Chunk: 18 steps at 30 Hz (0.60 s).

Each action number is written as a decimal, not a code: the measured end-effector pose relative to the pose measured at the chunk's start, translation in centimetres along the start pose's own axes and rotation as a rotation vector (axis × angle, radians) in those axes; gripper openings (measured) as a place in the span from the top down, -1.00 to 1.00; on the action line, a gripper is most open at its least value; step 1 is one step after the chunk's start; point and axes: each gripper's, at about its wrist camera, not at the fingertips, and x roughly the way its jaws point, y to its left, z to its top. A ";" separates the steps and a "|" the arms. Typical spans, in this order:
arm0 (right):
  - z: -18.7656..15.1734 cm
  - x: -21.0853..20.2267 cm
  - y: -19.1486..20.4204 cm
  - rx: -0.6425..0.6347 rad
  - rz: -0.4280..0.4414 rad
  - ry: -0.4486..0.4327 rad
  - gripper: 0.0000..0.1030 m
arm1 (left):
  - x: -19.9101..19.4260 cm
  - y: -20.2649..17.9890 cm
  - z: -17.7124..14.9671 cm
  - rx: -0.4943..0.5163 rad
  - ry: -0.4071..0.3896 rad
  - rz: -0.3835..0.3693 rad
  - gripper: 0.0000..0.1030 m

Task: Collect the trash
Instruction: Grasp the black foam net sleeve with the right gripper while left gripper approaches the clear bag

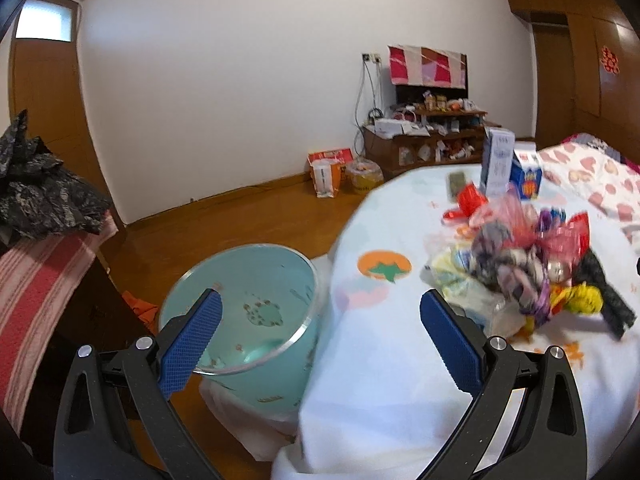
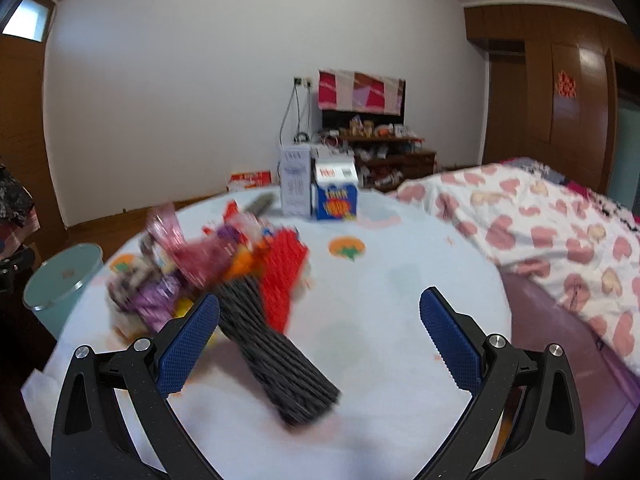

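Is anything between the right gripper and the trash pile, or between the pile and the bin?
Nothing visible. The right gripper is open with the black mesh sleeve of the trash pile right ahead. The bin stands open-topped beside the table edge.

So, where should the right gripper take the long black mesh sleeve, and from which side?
Probably at its near free end, from above, jaws across its narrow width. The far end sits under the red mesh. The right gripper is already open.
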 end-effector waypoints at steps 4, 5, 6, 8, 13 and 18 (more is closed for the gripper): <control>-1.7 1.1 -0.2 -0.021 0.018 0.041 -0.90 | 2.2 -1.7 -1.5 0.017 0.049 -0.017 -0.89; -2.0 1.3 0.0 -0.024 0.030 0.049 -0.90 | 2.6 -1.9 -1.7 0.019 0.060 -0.020 -0.89; -2.4 1.5 0.1 -0.030 0.042 0.053 -0.89 | 3.0 -2.1 -2.0 0.022 0.074 -0.023 -0.89; -2.8 1.7 0.6 -0.048 0.058 0.059 -0.88 | 3.3 -2.4 -2.2 0.027 0.086 -0.030 -0.89; -3.8 3.1 0.9 -0.054 0.121 0.127 -0.18 | 2.8 -2.9 -2.2 0.043 0.072 -0.052 -0.89; -4.0 3.6 1.4 -0.077 0.167 0.161 0.60 | 2.7 -3.5 -2.0 0.054 0.079 -0.072 -0.89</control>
